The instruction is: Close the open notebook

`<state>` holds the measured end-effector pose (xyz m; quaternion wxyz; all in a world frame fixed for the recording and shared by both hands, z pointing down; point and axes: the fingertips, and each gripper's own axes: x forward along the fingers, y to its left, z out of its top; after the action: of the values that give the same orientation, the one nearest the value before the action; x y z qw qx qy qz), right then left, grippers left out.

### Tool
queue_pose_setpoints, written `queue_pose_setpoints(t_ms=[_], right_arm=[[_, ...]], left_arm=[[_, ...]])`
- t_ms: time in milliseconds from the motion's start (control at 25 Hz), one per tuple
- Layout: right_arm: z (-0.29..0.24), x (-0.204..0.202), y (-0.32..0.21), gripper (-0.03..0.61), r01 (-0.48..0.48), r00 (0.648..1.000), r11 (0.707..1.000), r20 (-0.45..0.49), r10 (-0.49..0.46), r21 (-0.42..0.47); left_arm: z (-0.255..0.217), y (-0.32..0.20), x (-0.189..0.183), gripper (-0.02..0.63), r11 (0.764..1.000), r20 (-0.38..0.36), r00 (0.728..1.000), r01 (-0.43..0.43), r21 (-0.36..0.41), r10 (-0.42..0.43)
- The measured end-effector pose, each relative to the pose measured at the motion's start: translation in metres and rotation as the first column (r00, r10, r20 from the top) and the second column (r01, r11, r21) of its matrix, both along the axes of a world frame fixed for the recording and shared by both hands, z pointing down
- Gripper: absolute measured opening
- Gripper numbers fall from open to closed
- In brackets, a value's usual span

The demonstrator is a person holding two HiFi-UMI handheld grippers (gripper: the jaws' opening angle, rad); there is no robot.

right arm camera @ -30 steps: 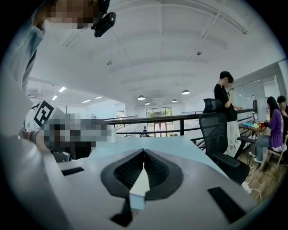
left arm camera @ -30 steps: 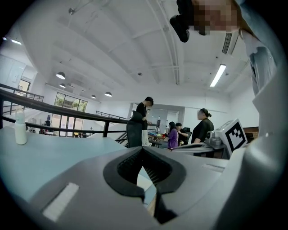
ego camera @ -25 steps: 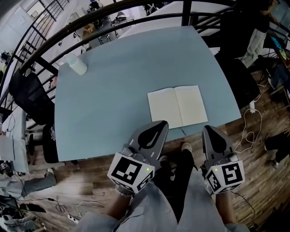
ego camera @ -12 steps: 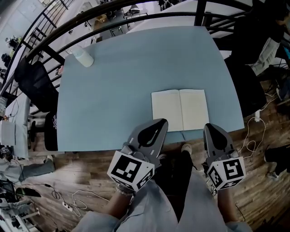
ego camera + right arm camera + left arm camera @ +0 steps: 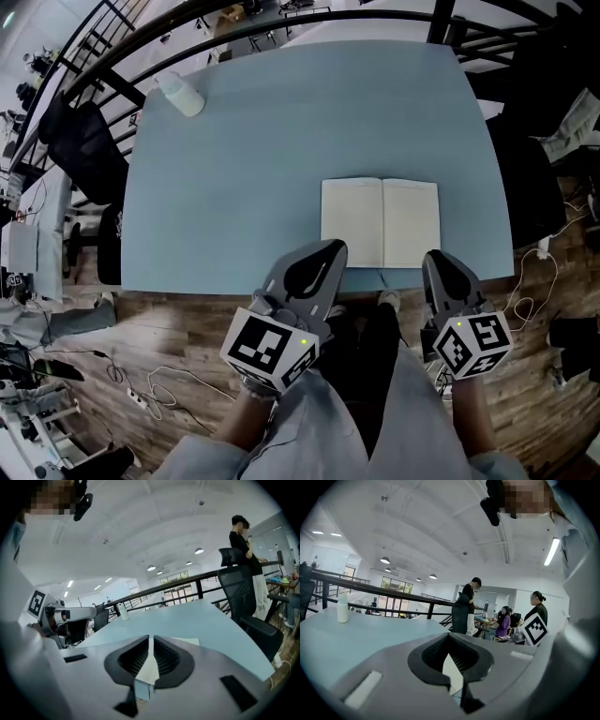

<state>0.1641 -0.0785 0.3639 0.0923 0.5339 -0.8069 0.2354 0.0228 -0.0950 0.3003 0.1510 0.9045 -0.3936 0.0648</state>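
The open notebook (image 5: 380, 223) lies flat on the light blue table (image 5: 262, 178), near its front edge, with both cream pages showing. My left gripper (image 5: 328, 249) hovers at the table's front edge, just below and left of the notebook. Its jaws are together with nothing in them. My right gripper (image 5: 437, 259) is shut and empty at the front edge, under the notebook's right corner. In the right gripper view the gripper (image 5: 151, 638) points across the table, and a strip of the notebook (image 5: 189, 641) shows just past its tips. The left gripper (image 5: 449, 637) looks level along the tabletop.
A white bottle (image 5: 183, 94) stands at the table's far left corner. A black railing (image 5: 234, 23) runs behind the table, with a black office chair (image 5: 80, 141) at the left. Cables (image 5: 159, 394) lie on the wooden floor. Several people (image 5: 468, 604) are beyond the far side.
Both grippers stay shut at the table's front edge, and the right one has sunk a little. The head view has swung, so table and notebook sit squarer and lower in it.
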Motion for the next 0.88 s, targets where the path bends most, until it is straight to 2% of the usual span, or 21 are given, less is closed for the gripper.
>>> queue_pose_setpoints(t_ms=[280,680,880], right_arm=[[0.038,0.009,0.001,0.003,-0.007,0.997,0.993,0.079,0.017,-0.118],[0.095,0.027,0.008,0.091,0.006,1.0,0.966,0.018,-0.002,-0.257],[0.118,0.022,0.015,0.121,0.01,0.993,0.935,0.111,0.031,-0.354]], left_arm=[[0.013,-0.002,-0.003,0.003,0.998,0.004,0.999,0.053,-0.037,-0.053],[0.029,-0.008,0.007,0.004,0.994,0.017,0.997,0.073,-0.083,-0.072],[0.035,-0.011,0.01,0.003,0.992,0.023,0.997,0.073,-0.099,-0.071]])
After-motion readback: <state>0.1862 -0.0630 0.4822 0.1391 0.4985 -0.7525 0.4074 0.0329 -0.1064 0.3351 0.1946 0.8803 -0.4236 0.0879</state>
